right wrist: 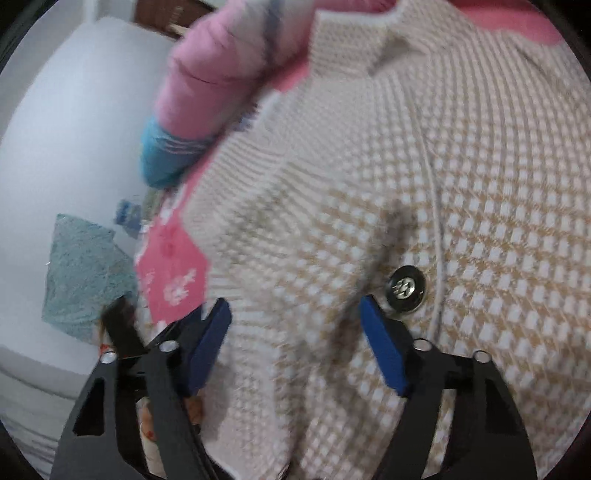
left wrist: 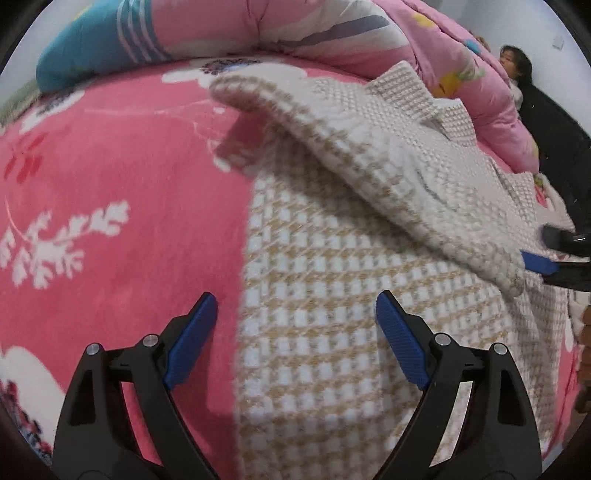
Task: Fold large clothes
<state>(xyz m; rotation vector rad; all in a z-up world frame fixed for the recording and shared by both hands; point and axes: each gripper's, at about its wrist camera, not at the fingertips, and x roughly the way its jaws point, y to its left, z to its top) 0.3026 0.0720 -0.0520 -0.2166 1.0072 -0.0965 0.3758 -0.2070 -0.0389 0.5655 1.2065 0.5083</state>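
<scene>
A beige-and-white houndstooth knit cardigan (left wrist: 332, 295) lies on a pink floral bed cover (left wrist: 110, 184). One part of it is folded over and lifted at the upper right. My left gripper (left wrist: 295, 314) is open just above the cardigan's left edge, holding nothing. The right gripper's blue pads (left wrist: 537, 264) show at the far right edge, at the raised fold. In the right wrist view the cardigan (right wrist: 406, 184) fills the frame, with a dark metal button (right wrist: 405, 288) beside the right finger. My right gripper (right wrist: 295, 314) is open over the knit.
A pink quilt (left wrist: 332, 29) and a teal striped pillow (left wrist: 92, 48) lie bunched along the bed's far side. A person (left wrist: 515, 66) sits at the upper right. A white wall and a teal cloth (right wrist: 81, 266) lie left in the right wrist view.
</scene>
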